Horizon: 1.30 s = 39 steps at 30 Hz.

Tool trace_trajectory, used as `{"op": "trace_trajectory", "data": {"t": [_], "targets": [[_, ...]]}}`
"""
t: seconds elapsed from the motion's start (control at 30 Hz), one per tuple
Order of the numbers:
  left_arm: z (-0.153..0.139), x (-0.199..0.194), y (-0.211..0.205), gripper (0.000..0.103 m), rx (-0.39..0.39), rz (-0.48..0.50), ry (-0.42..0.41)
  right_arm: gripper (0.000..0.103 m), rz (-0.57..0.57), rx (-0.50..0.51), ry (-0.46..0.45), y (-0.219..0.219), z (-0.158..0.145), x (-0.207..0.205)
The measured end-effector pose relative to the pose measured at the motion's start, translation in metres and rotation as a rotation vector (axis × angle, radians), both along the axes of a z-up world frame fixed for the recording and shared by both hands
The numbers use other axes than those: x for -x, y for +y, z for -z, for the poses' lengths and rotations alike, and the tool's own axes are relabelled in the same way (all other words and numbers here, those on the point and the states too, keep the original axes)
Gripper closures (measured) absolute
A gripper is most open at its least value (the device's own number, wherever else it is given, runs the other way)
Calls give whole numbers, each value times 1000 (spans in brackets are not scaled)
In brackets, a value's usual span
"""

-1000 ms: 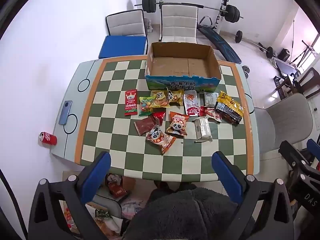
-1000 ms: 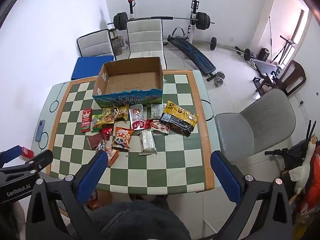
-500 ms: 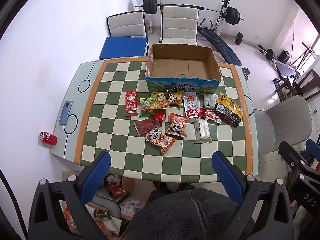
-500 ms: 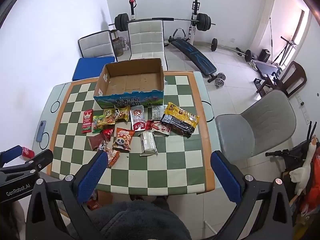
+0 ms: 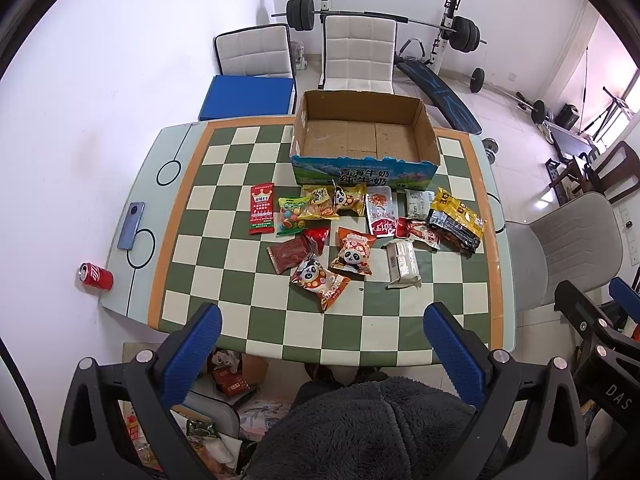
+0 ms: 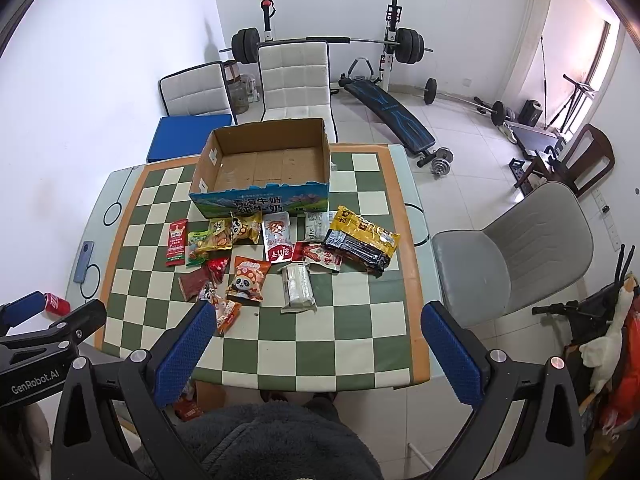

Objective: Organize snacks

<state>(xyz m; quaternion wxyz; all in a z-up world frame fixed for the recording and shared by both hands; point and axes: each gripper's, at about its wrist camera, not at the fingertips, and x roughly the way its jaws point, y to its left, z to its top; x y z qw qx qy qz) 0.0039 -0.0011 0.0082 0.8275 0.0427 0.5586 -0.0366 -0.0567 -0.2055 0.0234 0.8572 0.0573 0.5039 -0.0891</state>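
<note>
Hovering both tools wide open and empty, high above the tabletop (image 5: 224,280).
Snack packets (image 5: 352,256) lie scattered ahead of my left tool (image 5: 320,344) and right tool (image 6: 316,340), just near of the empty cardboard box (image 5: 364,136).

Left gripper (image 5: 322,350) raised, fingers spread wide, right gripper (image 6: 318,350) alongside, fingers likewise apart, both empty

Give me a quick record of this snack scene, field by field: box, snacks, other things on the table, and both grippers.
box: cardboard box, open, empty, at table's far side
snacks: loose packets in front of the box, among them a red strip packet and a yellow-black bag
table extras: phone, red soda can
left hand-held gripper: open, empty
right hand-held gripper: open, empty
</note>
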Motion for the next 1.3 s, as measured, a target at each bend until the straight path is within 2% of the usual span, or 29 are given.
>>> {"op": "trace_trajectory", "data": {"t": [0.2, 0.5, 0.67, 1.3], "targets": [[-8, 0, -6, 0, 8, -4, -10, 0, -1, -1, -2, 2, -3, -4], [-5, 1, -4, 0, 23, -2, -8, 0, 0, 1, -6, 4, -3, -2], [-5, 0, -5, 0, 24, -1, -9, 0, -11, -4, -5, 9, -14, -7], [-4, 5, -2, 0, 35, -6, -12, 0, -12, -6, -4, 10, -15, -8]]}}
